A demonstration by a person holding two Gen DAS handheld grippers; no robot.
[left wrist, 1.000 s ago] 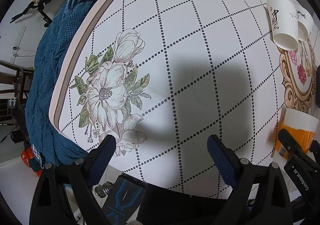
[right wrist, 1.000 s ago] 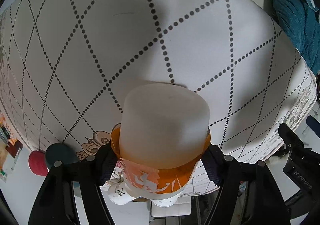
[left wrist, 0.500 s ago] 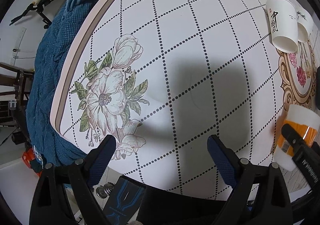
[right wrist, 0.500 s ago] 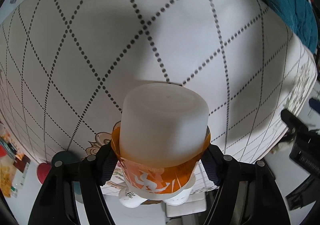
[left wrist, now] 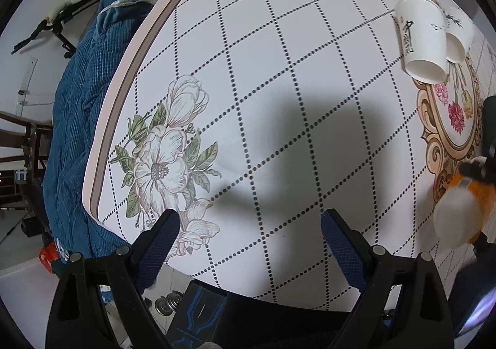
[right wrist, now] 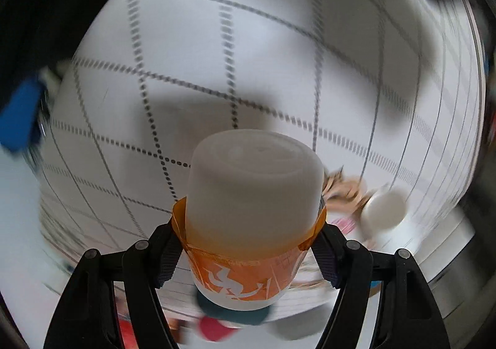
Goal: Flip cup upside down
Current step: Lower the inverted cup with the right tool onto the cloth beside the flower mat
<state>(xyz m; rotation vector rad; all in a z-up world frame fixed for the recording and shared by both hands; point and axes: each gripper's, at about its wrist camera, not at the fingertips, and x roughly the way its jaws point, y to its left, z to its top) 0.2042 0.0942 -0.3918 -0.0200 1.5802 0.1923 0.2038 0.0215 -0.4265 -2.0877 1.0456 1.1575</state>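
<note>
My right gripper [right wrist: 248, 256] is shut on a white plastic cup with an orange band [right wrist: 251, 209]. The cup's closed base points away from the camera, above the white dotted-grid tablecloth [right wrist: 248, 54]. The right wrist view is motion-blurred. In the left wrist view the same cup [left wrist: 462, 215] shows blurred at the right edge, above the table. My left gripper [left wrist: 248, 234] is open and empty, over the table's near edge beside a printed flower [left wrist: 164, 163].
Two white paper cups [left wrist: 424, 38] lie on their sides at the far right of the table; one shows blurred in the right wrist view [right wrist: 384, 209]. A blue quilted cloth [left wrist: 77, 119] hangs at the table's left edge. Dark gear [left wrist: 198, 315] lies below the near edge.
My right gripper has swung fast with the cup, and the table now streaks across its view. In the left wrist view the cup has risen and tilted at the right edge. The left gripper barely moved.
</note>
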